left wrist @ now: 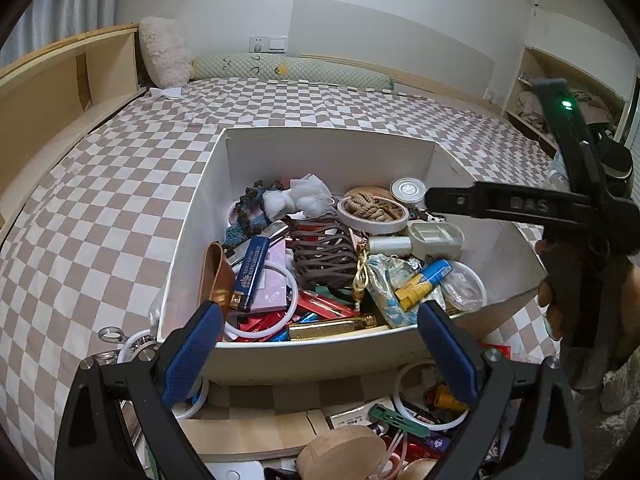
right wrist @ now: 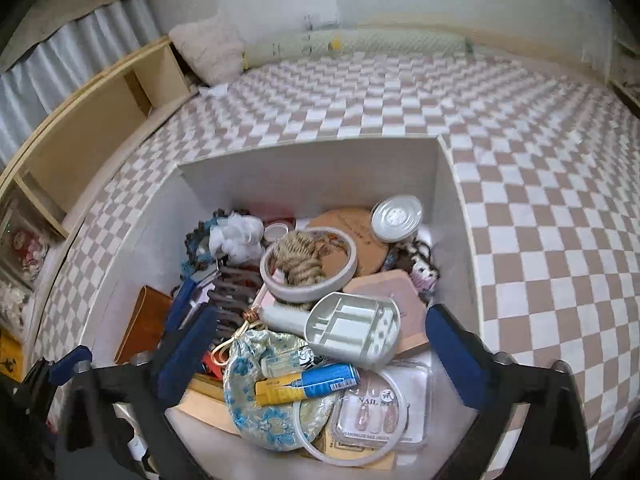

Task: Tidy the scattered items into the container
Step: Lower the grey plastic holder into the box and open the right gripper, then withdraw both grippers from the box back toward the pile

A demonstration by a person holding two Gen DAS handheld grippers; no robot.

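White box (left wrist: 192, 240) sits on checkered bed (left wrist: 100, 200); pillows (left wrist: 166, 56) at 11 o'clock. Left claw (left wrist: 320, 344) and right claw (right wrist: 324, 356) gape wide, holding nothing.

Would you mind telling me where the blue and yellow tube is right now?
In the right wrist view, the blue and yellow tube lies inside the white box, near its front, on the blue floral pouch just below the grey plastic tray.

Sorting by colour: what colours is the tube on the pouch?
Blue and yellow tube, clearest in the right wrist view.
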